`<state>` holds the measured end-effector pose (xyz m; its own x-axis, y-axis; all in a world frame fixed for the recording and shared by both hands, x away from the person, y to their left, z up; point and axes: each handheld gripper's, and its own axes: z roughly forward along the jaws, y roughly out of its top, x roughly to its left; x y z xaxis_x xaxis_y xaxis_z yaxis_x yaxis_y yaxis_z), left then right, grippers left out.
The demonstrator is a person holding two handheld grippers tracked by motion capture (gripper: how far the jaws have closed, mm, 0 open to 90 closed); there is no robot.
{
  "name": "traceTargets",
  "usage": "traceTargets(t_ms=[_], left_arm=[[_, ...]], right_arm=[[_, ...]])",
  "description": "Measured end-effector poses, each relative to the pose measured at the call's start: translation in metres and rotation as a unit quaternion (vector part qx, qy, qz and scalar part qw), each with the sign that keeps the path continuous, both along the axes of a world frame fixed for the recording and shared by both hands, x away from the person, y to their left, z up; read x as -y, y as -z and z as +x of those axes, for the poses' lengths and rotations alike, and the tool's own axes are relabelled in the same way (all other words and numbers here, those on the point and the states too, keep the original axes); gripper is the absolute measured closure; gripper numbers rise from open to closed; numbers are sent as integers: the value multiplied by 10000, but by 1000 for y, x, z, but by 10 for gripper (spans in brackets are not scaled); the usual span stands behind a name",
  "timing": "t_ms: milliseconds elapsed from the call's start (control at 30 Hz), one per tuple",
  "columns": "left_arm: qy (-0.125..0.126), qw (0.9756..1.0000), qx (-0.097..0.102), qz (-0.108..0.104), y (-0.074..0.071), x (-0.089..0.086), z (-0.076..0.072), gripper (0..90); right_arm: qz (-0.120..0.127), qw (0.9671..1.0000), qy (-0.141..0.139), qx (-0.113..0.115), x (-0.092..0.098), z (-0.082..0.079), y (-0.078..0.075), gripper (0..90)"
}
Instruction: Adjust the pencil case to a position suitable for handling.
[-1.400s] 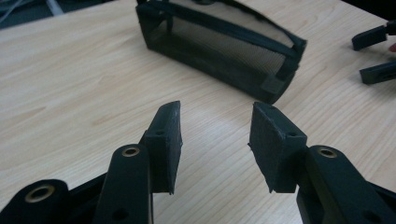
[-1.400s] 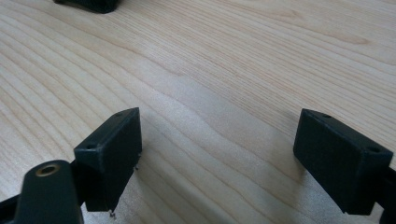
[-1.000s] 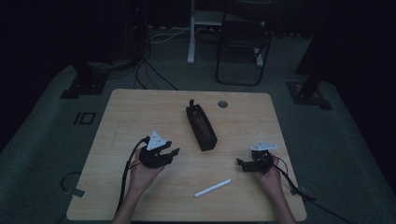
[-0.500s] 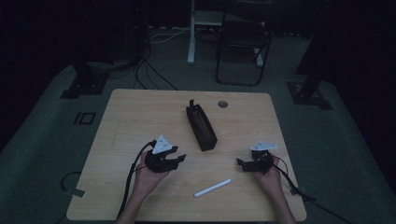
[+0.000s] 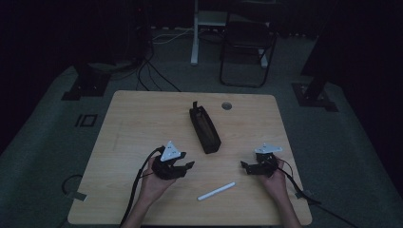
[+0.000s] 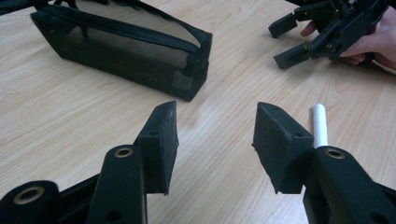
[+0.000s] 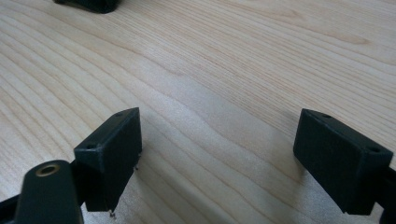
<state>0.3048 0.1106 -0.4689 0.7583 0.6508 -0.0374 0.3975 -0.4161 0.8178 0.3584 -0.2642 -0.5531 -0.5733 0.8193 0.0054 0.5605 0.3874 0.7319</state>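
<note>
On the wooden table [image 5: 123,123], a black pencil case [image 5: 205,129] lay at the middle, toward the far side. A white marker [image 5: 216,191] lay near the front edge, between both hands. The left gripper [image 5: 183,167] had its jaws apart and empty. The right gripper [image 5: 247,166] also had its jaws wide apart over bare wood.

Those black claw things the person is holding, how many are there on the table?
2. The left gripper is in the person's left hand, near the black pouch. The right gripper is in the right hand, by the table's right edge. Both are open, and the white stick lies between them.
</note>
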Motion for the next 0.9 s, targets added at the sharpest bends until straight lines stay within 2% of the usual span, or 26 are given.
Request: traceTargets(t_ms=[267, 467, 900], left_arm=[[74, 9999, 64, -28, 0, 7, -4, 494], [165, 9998, 127, 58, 3, 13, -7, 488], [476, 9986, 56, 201, 11, 31, -13, 481]], right_arm=[[0, 10000, 0, 0, 0, 0, 0, 152], [1, 10000, 1, 0, 0, 0, 0, 152], [1, 10000, 0, 0, 0, 0, 0, 152]])
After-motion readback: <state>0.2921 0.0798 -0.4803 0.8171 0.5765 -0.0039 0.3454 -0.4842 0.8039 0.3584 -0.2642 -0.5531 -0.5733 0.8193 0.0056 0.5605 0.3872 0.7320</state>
